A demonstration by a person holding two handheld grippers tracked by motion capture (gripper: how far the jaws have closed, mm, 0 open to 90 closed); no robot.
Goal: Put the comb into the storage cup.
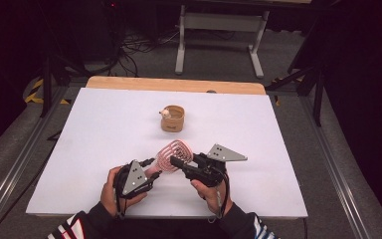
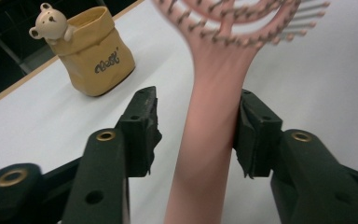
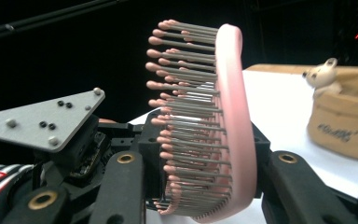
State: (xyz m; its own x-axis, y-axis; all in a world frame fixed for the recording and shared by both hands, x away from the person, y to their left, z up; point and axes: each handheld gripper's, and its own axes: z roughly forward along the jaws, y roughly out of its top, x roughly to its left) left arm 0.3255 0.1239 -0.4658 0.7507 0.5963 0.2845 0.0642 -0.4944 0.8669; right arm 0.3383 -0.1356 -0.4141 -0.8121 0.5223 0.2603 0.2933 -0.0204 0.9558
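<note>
Your right tool [image 1: 175,162] clamps the pink hairbrush [image 1: 173,154] by its head above the table [image 1: 104,129]; your left tool [image 1: 151,167] stands released, its jaws loosely around the handle.

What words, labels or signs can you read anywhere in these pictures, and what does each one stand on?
Tan pouch with a bear figure: one short dark cursive word on its front, too blurred to read for certain.
Pink hairbrush: no lettering shows.
White table: no lettering shows.
</note>
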